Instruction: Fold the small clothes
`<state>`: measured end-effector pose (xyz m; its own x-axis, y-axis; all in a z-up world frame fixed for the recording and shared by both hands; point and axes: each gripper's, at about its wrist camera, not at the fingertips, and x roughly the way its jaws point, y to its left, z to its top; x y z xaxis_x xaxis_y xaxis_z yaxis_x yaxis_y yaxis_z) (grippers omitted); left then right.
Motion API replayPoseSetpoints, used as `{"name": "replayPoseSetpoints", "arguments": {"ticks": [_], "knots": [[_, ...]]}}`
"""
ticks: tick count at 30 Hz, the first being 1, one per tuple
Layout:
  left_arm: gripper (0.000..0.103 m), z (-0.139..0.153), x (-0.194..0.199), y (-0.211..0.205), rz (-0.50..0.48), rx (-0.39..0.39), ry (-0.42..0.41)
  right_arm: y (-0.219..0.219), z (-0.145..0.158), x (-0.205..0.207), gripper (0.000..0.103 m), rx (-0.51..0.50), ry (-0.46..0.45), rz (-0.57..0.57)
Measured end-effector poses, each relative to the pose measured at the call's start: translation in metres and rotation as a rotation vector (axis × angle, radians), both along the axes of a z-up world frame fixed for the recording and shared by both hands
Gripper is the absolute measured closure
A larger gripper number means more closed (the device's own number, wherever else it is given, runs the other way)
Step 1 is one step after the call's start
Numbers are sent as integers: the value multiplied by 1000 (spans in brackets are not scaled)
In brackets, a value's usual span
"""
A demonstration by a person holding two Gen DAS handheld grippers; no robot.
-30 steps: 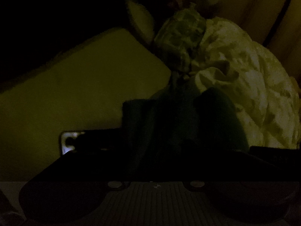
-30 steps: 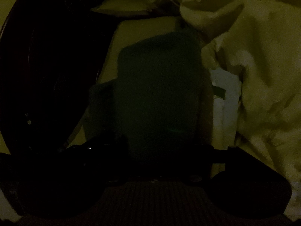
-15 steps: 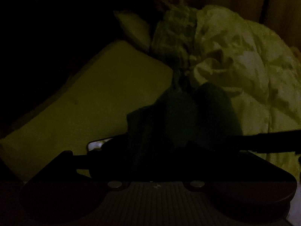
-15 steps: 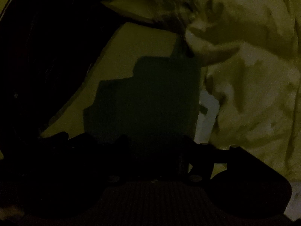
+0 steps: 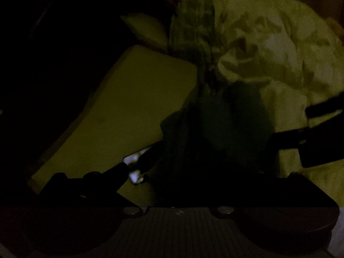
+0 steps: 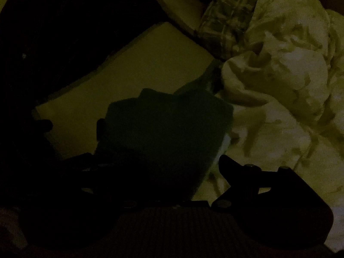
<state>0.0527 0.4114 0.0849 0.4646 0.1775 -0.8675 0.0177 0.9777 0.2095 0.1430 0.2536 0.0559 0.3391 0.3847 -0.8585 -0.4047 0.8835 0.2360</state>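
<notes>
The scene is very dark. A small dark green garment (image 5: 225, 124) lies bunched on a pale surface right in front of my left gripper (image 5: 193, 172), whose fingers are lost in the dark. In the right wrist view the same garment (image 6: 163, 129) fills the middle, right in front of my right gripper (image 6: 163, 172). One finger (image 6: 228, 163) shows to the right of the cloth. The other gripper shows at the right edge of the left wrist view (image 5: 318, 142). I cannot tell whether either gripper grips the cloth.
A crumpled pale sheet or duvet (image 5: 279, 43) is heaped at the right, also in the right wrist view (image 6: 290, 75). A checked cloth (image 6: 228, 17) lies behind. A flat pale pad (image 5: 129, 111) lies left; beyond it is darkness.
Both cameras have swung, so the pale heap has shifted in view. The green garment now looks more bunched and lower in the right wrist view. The other gripper has entered at the left view's right edge.
</notes>
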Motion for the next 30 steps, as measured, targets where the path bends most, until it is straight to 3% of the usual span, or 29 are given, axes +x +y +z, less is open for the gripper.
{"name": "replayPoseSetpoints", "arguments": {"ticks": [9, 15, 26, 30], "knots": [[0, 4, -13, -2, 31, 29, 72, 15, 9, -15, 5, -174, -40, 136], [0, 1, -15, -4, 23, 79, 80, 24, 7, -20, 4, -208, -39, 203], [0, -2, -21, 0, 30, 49, 90, 33, 2, -25, 4, -251, -43, 228], [0, -2, -24, -1, -1, 72, 66, 36, 0, -28, 4, -270, -53, 218]]}}
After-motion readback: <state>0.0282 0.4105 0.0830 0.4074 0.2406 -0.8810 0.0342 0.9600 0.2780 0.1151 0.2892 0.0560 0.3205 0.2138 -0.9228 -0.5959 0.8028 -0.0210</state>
